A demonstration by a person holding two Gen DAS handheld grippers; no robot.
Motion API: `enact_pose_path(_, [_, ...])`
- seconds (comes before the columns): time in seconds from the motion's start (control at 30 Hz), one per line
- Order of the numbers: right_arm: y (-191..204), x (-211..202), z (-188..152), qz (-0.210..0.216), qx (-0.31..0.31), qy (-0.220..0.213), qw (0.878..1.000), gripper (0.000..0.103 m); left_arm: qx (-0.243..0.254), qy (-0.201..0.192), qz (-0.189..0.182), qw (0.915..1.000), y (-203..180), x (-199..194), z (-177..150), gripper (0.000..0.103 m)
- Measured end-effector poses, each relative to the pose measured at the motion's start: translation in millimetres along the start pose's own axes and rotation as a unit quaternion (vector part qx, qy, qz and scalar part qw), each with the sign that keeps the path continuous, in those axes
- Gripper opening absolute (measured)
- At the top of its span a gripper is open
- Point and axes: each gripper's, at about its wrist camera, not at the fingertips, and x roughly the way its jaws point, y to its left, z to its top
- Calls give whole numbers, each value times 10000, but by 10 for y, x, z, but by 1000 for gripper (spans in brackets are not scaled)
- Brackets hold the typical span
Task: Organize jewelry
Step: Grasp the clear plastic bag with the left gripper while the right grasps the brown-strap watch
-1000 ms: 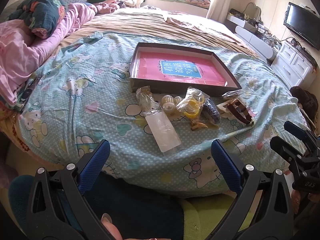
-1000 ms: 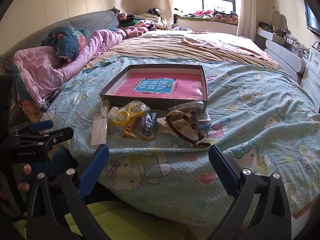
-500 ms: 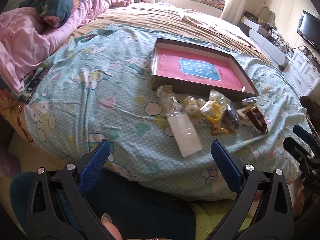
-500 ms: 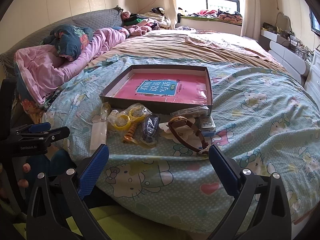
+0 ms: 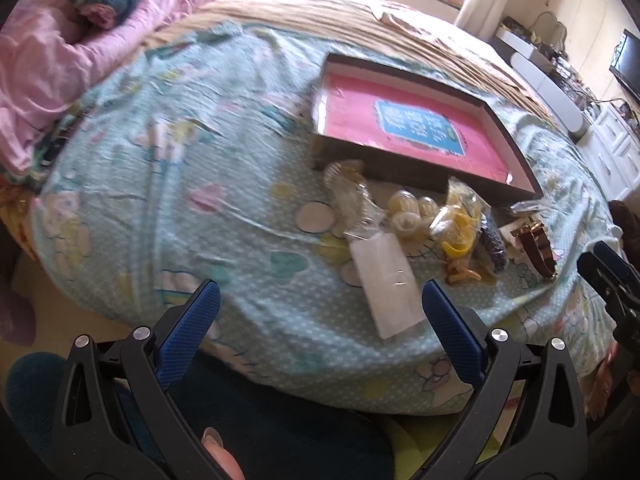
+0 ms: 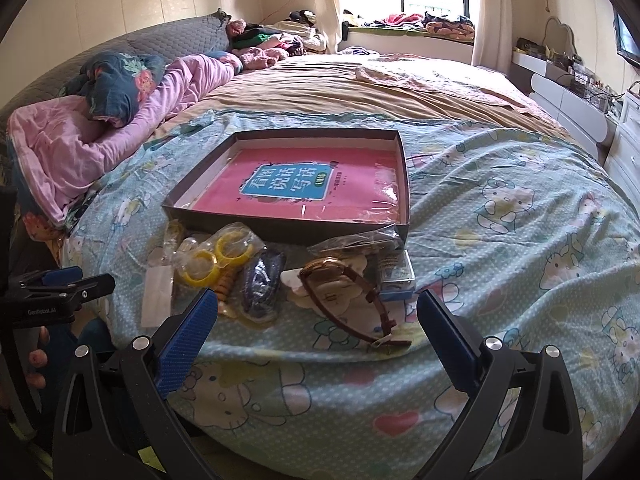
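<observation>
A shallow dark box [image 6: 280, 227] [image 5: 404, 168] with a pink book inside lies on the bed. In front of it sits a row of jewelry: yellow bangles in a clear bag [image 6: 218, 258] [image 5: 460, 226], a dark beaded piece in plastic [image 6: 262, 284] [image 5: 493, 249], a brown-strap watch [image 6: 344, 292] [image 5: 538, 246], pale round beads [image 5: 408, 212] and a white sachet [image 5: 388, 280] [image 6: 157, 292]. My left gripper [image 5: 316, 308] is open, just short of the sachet. My right gripper [image 6: 318, 312] is open, near the watch strap. Neither holds anything.
The bed has a light blue cartoon-print sheet [image 6: 500, 216], ending at a rounded near edge. Pink bedding [image 6: 80, 148] is heaped at left. White drawers [image 6: 624, 140] stand at right. A small blue box [image 6: 394, 276] lies beside the watch.
Both grippers have moved closer to the bed and the row of jewelry. The left view has swung so the items sit more to the right. Both stay open.
</observation>
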Motion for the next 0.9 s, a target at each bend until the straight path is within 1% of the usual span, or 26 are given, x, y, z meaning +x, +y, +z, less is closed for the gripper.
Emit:
enact_pose_path(0.17, [-108, 96, 23, -61, 38, 25, 10000, 99, 133, 343, -344, 9987, -131, 257, 12, 94])
enact_pose_path(0.23, [-155, 137, 16, -54, 54, 64, 10000, 99, 171, 419, -491, 9978, -178, 328, 16, 94])
enact_pose_path(0.33, [-216, 200, -4, -105, 49, 138, 9998, 99, 288, 435, -433, 9977, -248, 410, 19, 94])
enact_pose_path(0.47, [-266, 301, -31, -186, -41, 249, 9995, 99, 430, 589, -446, 9963, -330, 532, -8, 94])
enact_pose_path(0.57, [-296, 381, -45, -173, -65, 336, 9993, 98, 625, 532, -238, 9963, -369, 579, -35, 91])
enact_pose_path(0.7, [-291, 471, -60, -123, -134, 408, 9990, 98, 773, 387, 7, 9963, -377, 582, -15, 68])
enact_pose_path(0.77, [-272, 503, -56, -81, -163, 418, 9990, 98, 851, 330, 8, 9958, -385, 572, -12, 58])
enact_pose_path(0.8, [-261, 524, -52, -52, -186, 423, 9989, 98, 896, 308, -4, 9955, -394, 567, -6, 49])
enact_pose_path(0.83, [-247, 559, -48, -37, -216, 440, 9988, 98, 931, 290, -19, 9952, -410, 562, 0, 45])
enact_pose_path(0.9, [-240, 616, -41, 3, -240, 497, 9985, 98, 1004, 250, -46, 9946, -427, 540, 0, 43])
